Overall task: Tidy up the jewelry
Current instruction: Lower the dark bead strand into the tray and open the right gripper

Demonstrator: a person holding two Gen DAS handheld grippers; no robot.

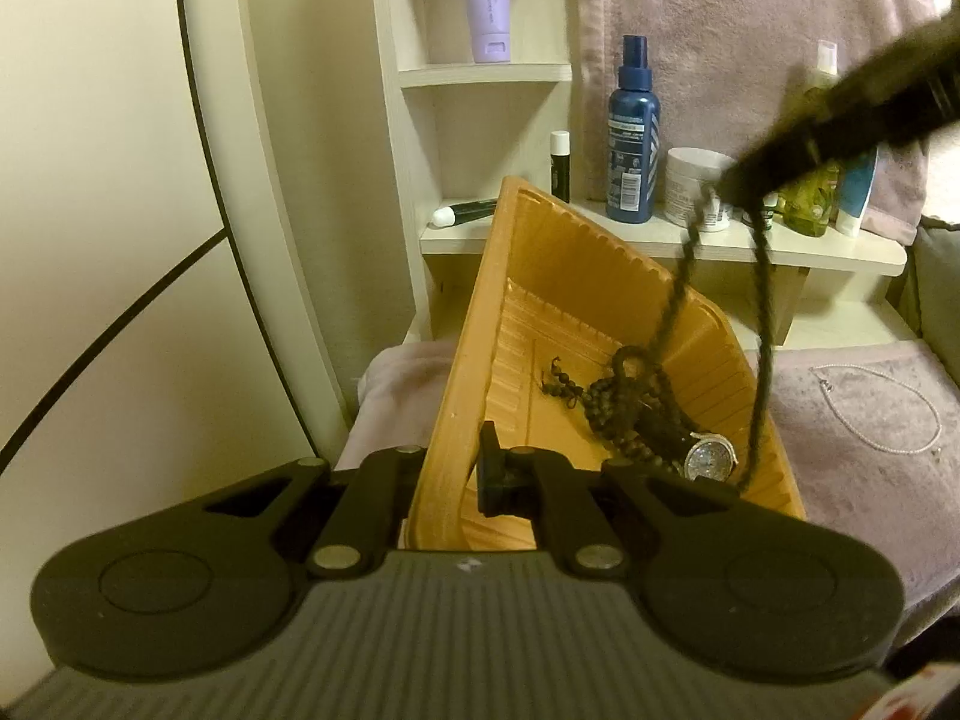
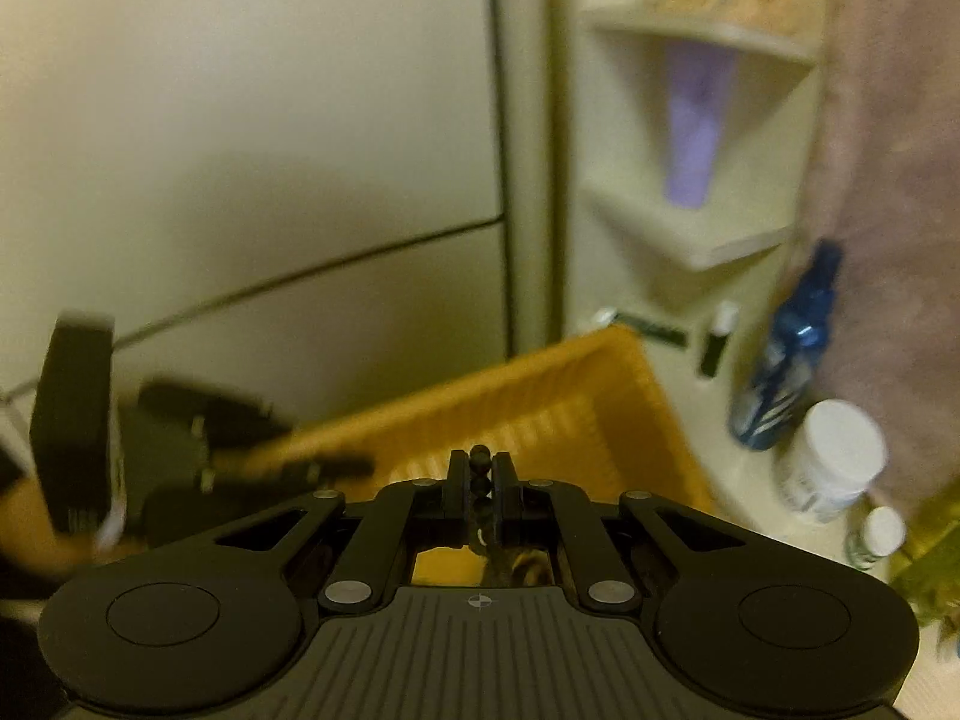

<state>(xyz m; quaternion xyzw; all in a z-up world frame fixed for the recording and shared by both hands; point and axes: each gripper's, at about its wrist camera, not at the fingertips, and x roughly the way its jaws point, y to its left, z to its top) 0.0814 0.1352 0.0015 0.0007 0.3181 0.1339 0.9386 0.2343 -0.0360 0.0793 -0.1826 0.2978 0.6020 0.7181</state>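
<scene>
Dangling over the orange tray [image 1: 576, 276], dark bead necklace [image 1: 678, 294] pinched in clenched right tongs [image 2: 480, 480]; tray tilted, rim clamped by clenched left tongs [image 1: 462, 474], holding beaded bracelets [image 1: 606, 402] and watch [image 1: 711, 457]; pearl necklace [image 1: 882, 408] apart on pink towel [image 1: 840, 480]

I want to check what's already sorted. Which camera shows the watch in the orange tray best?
The left wrist view. There the watch lies sharp and unblocked in the orange tray, its sparkly face beside dark bead strands. The right wrist view shows only the tray's blurred wall; the watch is hidden behind that gripper's own body.
</scene>
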